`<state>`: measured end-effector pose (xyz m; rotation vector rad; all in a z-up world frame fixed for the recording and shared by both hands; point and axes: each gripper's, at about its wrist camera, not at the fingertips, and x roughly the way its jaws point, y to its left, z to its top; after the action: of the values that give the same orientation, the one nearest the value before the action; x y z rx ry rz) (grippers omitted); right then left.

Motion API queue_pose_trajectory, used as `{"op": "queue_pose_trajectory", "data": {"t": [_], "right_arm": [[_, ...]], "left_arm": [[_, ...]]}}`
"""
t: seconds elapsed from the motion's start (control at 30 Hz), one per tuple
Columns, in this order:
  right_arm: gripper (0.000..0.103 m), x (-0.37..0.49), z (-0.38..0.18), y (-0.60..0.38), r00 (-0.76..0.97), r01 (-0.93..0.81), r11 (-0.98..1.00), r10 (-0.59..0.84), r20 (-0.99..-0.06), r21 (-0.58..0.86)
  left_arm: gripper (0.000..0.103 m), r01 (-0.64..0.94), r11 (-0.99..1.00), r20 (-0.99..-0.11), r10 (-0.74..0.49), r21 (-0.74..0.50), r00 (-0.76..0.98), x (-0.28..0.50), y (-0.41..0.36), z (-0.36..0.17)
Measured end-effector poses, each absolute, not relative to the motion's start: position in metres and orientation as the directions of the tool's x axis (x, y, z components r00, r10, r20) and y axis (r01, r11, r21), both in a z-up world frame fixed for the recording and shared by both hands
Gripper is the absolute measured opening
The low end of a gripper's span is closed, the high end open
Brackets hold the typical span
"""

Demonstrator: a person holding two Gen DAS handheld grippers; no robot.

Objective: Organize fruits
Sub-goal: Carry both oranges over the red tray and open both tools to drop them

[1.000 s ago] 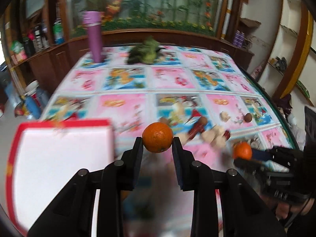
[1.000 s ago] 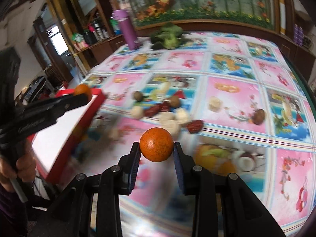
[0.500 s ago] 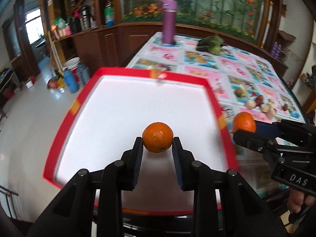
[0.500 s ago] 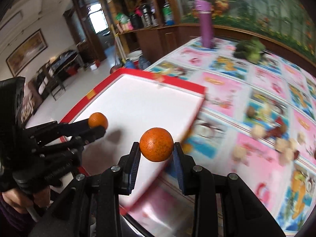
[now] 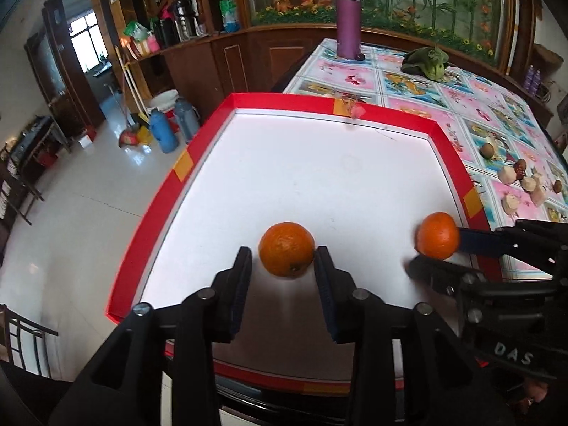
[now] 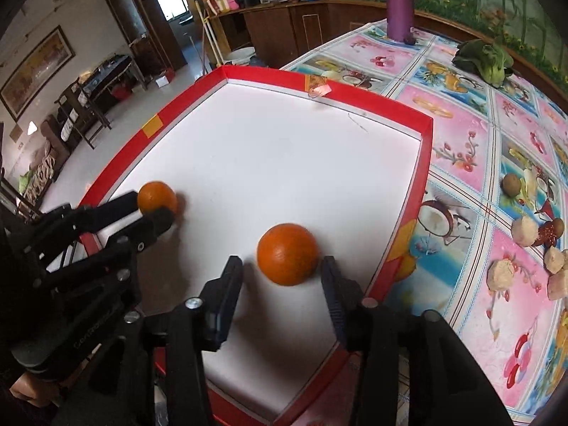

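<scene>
Oranges [image 5: 287, 254] [image 6: 287, 258] rest in tray [image 5: 198, 152] — both grippers' fingers [image 5: 241, 277] [image 6: 227, 284] parted.

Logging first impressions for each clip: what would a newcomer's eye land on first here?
Two bright oranges over the white floor of the red-rimmed tray: one orange lies between the parted fingers of the left gripper, the other orange between those of the right gripper. Next comes the loud fruit-print tablecloth to the tray's right, with a tall purple bottle at its far end.
</scene>
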<state>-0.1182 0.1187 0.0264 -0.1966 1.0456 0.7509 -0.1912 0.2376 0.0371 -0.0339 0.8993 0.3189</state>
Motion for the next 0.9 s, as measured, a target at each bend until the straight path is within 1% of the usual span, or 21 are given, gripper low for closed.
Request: {"op": "queue_pose_trajectory", "data": {"t": [0.03,0.13,0.23,0.33,0.37,0.43,0.5,0.6,0.67,0.7,0.77,0.8,0.9], "right_arm": [[0.05,-0.12,0.026,0.116,0.285,-0.649,0.738,0.46,-0.841,0.184],[0.05,-0.124,0.025,0.109,0.287,-0.649,0.741,0.45,-0.846,0.174],[0.05,-0.129,0.023,0.105,0.323,-0.654,0.752,0.383,-0.865,0.089],[0.051,-0.13,0.023,0.096,0.305,-0.637,0.764,0.373,-0.876,0.103],[0.051,-0.131,0.024,0.094,0.306,-0.639,0.763,0.37,-0.877,0.099],[0.051,-0.134,0.027,0.087,0.288,-0.649,0.748,0.411,-0.865,0.139],[0.051,-0.136,0.038,0.072,0.325,-0.636,0.748,0.482,-0.814,0.189],[0.051,-0.137,0.059,0.045,0.413,-0.628,0.755,0.529,-0.742,0.189],[0.058,-0.137,0.07,0.027,0.468,-0.608,0.774,0.53,-0.707,0.177],[0.06,-0.137,0.076,0.013,0.506,-0.59,0.79,0.522,-0.686,0.165],[0.068,-0.137,0.081,-0.01,0.565,-0.552,0.821,0.497,-0.659,0.147],[0.068,-0.135,0.083,-0.024,0.595,-0.524,0.841,0.474,-0.649,0.134],[0.068,-0.13,0.086,-0.062,0.646,-0.456,0.883,0.414,-0.642,0.111]], "left_arm": [[0.051,-0.296,0.948,-0.766,0.277,0.118,0.58,-0.193,0.236,0.038],[0.058,-0.325,0.93,-0.732,0.341,0.171,0.59,-0.196,0.233,0.042],[0.064,-0.349,0.916,-0.696,0.381,0.195,0.609,-0.2,0.23,0.05],[0.081,-0.37,0.904,-0.657,0.415,0.216,0.63,-0.203,0.224,0.06],[0.082,-0.375,0.9,-0.64,0.424,0.221,0.641,-0.204,0.221,0.064],[0.089,-0.379,0.897,-0.614,0.433,0.227,0.659,-0.204,0.214,0.071],[0.094,-0.374,0.9,-0.603,0.429,0.223,0.673,-0.204,0.208,0.077],[0.098,-0.351,0.914,-0.595,0.4,0.204,0.697,-0.202,0.196,0.086],[0.103,-0.339,0.922,-0.583,0.381,0.185,0.717,-0.202,0.187,0.093],[0.103,-0.338,0.924,-0.573,0.377,0.18,0.727,-0.202,0.182,0.096],[0.103,-0.333,0.927,-0.549,0.371,0.173,0.749,-0.202,0.17,0.102],[0.103,-0.315,0.935,-0.542,0.352,0.163,0.763,-0.202,0.163,0.105],[0.103,-0.237,0.962,-0.574,0.273,0.14,0.772,-0.194,0.139,0.107]]}}
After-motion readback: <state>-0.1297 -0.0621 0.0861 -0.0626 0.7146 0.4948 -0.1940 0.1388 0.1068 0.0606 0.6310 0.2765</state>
